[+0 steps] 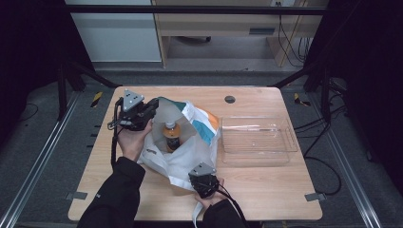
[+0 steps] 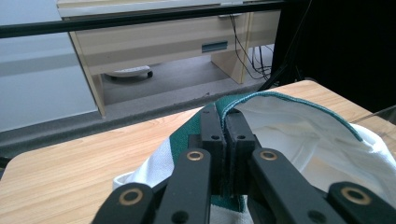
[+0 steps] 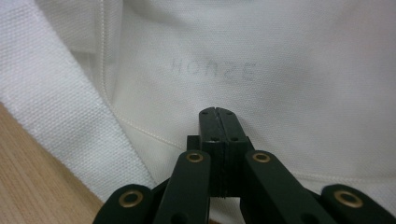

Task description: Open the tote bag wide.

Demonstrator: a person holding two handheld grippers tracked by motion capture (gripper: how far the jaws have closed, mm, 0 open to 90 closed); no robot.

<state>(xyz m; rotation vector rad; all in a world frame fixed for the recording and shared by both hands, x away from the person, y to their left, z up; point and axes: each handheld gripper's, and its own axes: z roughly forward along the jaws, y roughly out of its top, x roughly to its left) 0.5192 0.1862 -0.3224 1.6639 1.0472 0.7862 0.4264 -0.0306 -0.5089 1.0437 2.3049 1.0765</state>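
A pale wooden worktop (image 1: 266,190) stands inside a dark frame, with a desk and cables on the grey floor beyond it. My left claw (image 2: 223,122) is pinched tight on the green-edged rim of the white cloth bag (image 1: 190,147), at the bag's far left side, and holds that edge up so the mouth gapes. My right claw (image 3: 218,116) is closed just as tightly on the bag's white fabric at the near edge, by the faint printed lettering; a white strap hangs off the worktop beside that hand. Inside the open bag a bottle (image 1: 171,135) with a white cap and orange contents stands upright. Just to the right of the bag, a clear plastic tray (image 1: 280,147) lies flat on the worktop.
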